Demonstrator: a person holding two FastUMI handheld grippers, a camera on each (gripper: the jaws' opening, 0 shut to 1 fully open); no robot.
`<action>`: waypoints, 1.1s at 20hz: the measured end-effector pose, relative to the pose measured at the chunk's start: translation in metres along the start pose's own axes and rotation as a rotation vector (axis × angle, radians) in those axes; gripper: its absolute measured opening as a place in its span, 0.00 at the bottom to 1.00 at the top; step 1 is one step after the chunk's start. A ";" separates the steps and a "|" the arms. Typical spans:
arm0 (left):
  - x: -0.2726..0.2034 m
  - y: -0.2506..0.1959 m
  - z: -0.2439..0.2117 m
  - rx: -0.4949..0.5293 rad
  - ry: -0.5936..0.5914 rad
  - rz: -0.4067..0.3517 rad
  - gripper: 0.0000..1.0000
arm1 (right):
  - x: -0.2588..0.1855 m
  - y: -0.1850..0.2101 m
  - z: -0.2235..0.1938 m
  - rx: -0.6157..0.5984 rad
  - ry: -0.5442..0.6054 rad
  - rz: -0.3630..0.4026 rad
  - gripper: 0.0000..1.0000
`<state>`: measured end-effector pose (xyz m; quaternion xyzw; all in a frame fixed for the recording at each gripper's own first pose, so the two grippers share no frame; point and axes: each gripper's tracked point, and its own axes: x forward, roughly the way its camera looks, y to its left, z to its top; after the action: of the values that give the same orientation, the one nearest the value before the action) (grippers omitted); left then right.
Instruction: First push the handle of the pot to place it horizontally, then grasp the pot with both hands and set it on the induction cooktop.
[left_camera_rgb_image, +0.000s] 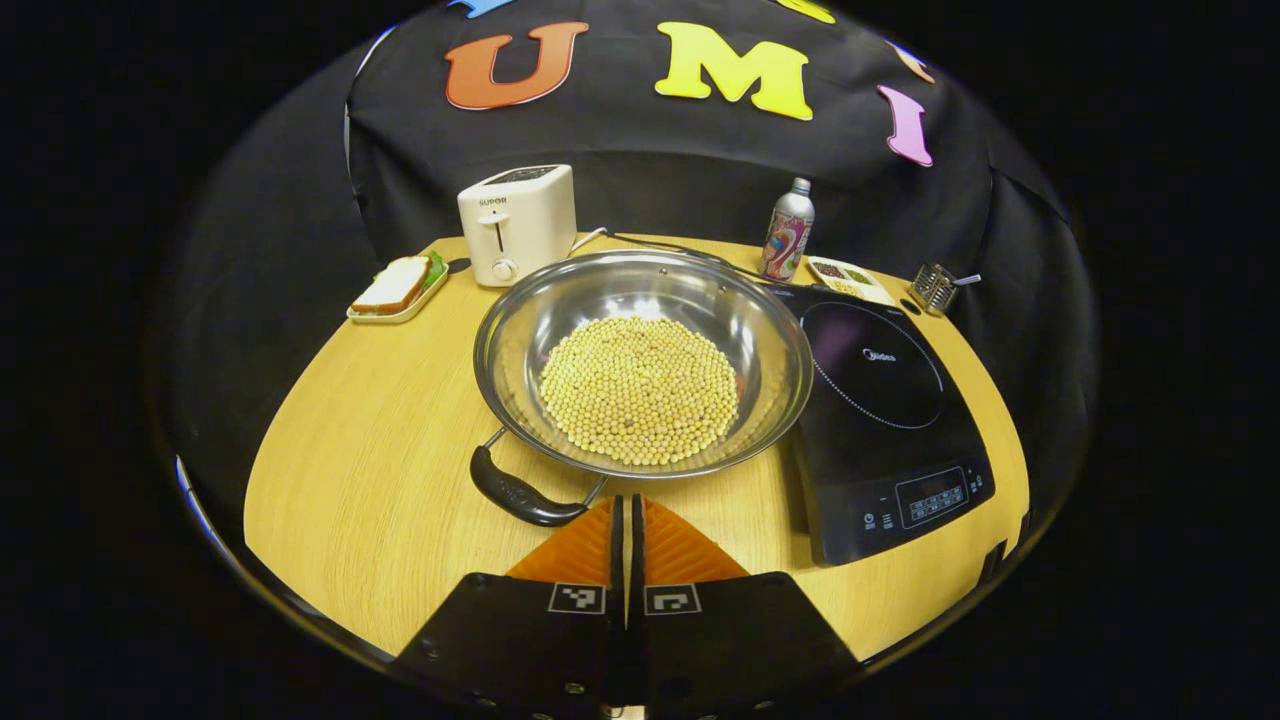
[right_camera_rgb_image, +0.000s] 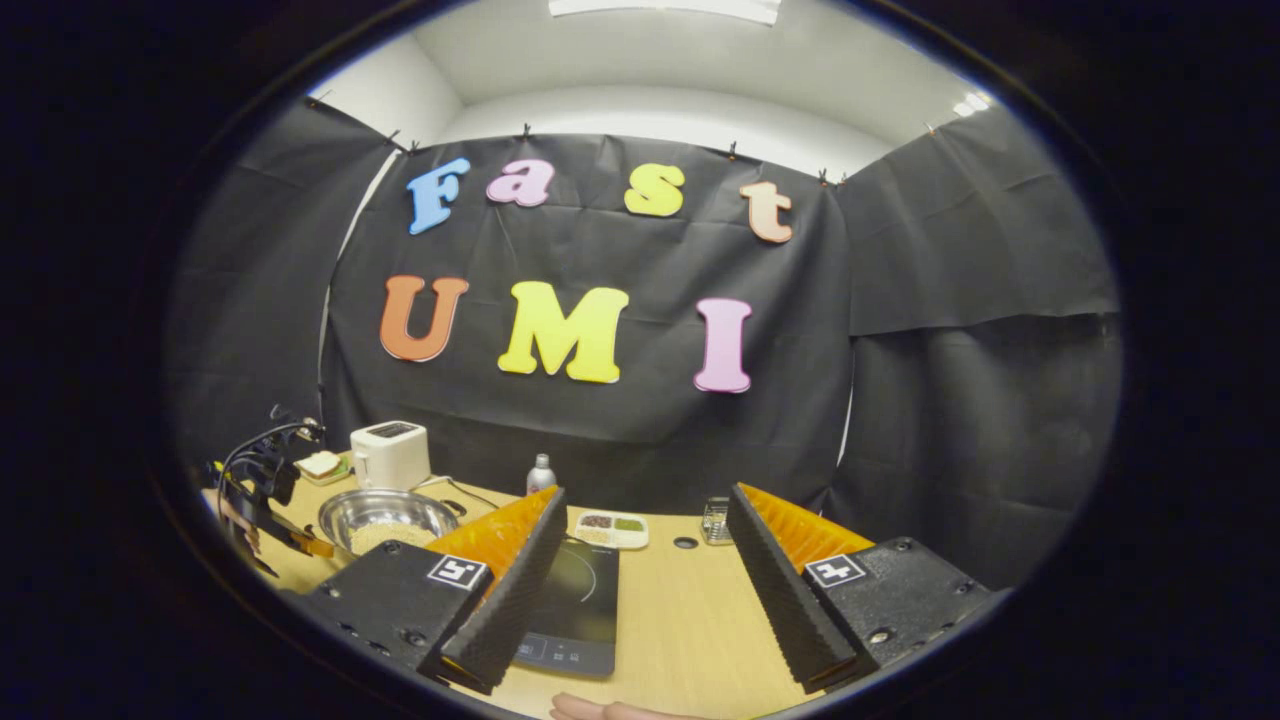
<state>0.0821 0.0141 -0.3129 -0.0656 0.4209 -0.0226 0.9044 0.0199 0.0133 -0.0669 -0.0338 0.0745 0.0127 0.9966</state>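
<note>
Pressed-together left gripper (left_camera_rgb_image: 628, 510) fingers sit just beside the pot (left_camera_rgb_image: 642, 362) handle (left_camera_rgb_image: 522, 493); right gripper (right_camera_rgb_image: 645, 570) fingers spread above the induction cooktop (right_camera_rgb_image: 578, 600).

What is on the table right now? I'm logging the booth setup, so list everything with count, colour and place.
pot: one, steel, table centre, beside cooktop
beans: many, pale yellow, in pot
handle: one, black, pot's near-left edge
cooktop: one, black, right of pot
toaster: one, cream, back left
sandwich: one, on tray, left of toaster
bottle: one, silver, back centre
dish: one, white, divided, behind cooktop
rack: one, metal, back right
table: one, wooden
left hand-held gripper: orange fingers, closed, near handle
right hand-held gripper: orange fingers, open, above cooktop
</note>
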 end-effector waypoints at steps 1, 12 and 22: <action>0.003 0.003 0.000 -0.007 0.003 0.017 0.00 | 0.000 0.000 -0.001 -0.003 0.007 0.001 0.97; 0.012 0.029 0.001 -0.088 0.012 0.013 0.00 | -0.007 0.011 -0.006 -0.033 0.019 0.014 0.97; 0.030 0.074 0.010 -0.131 0.017 0.038 0.10 | -0.032 0.036 0.014 -0.023 -0.041 0.067 1.00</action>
<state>0.1079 0.0859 -0.3397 -0.1163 0.4304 0.0217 0.8949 -0.0107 0.0499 -0.0502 -0.0424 0.0550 0.0478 0.9964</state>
